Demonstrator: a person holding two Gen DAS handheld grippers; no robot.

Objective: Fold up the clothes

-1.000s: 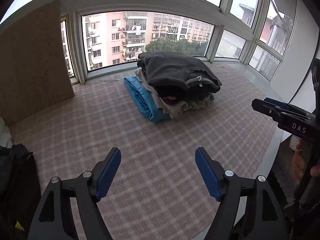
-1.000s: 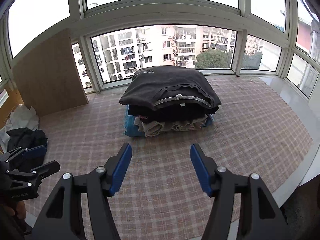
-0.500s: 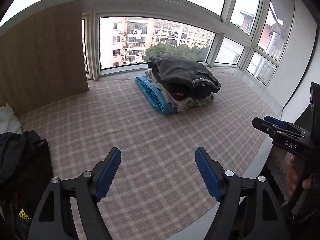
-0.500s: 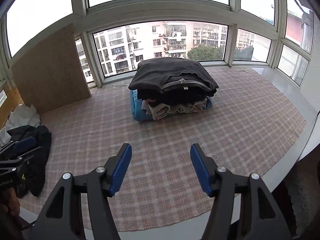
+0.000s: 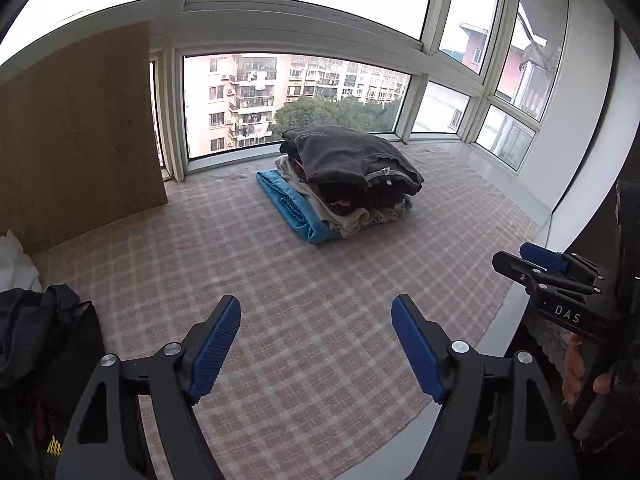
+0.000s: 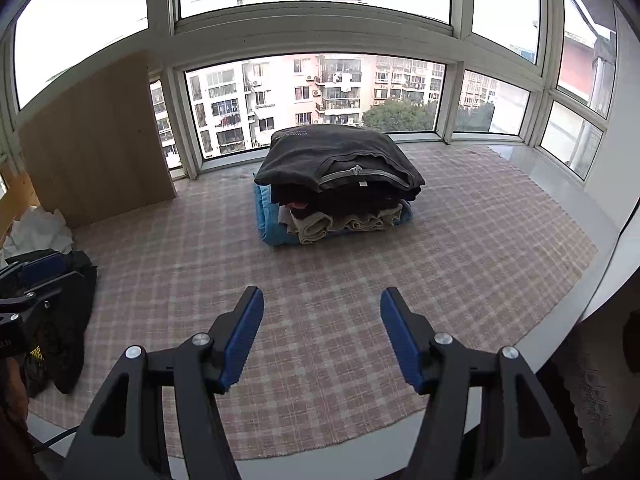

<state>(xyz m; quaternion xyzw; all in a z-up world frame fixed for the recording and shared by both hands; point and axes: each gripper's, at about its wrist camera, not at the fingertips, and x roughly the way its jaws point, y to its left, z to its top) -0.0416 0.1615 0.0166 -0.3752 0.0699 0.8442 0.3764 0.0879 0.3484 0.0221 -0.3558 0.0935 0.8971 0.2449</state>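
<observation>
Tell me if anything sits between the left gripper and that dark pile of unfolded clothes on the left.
Nothing visible does. The left gripper is open and empty over the checked cloth, and the dark unfolded clothes lie just to its left with only bare cloth between. The folded stack sits farther back, out of the way.

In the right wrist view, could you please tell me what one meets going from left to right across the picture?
The left tongs at the edge, the unfolded dark garment, the wooden board, the stack of folded clothes, then bare checked mat.
</observation>
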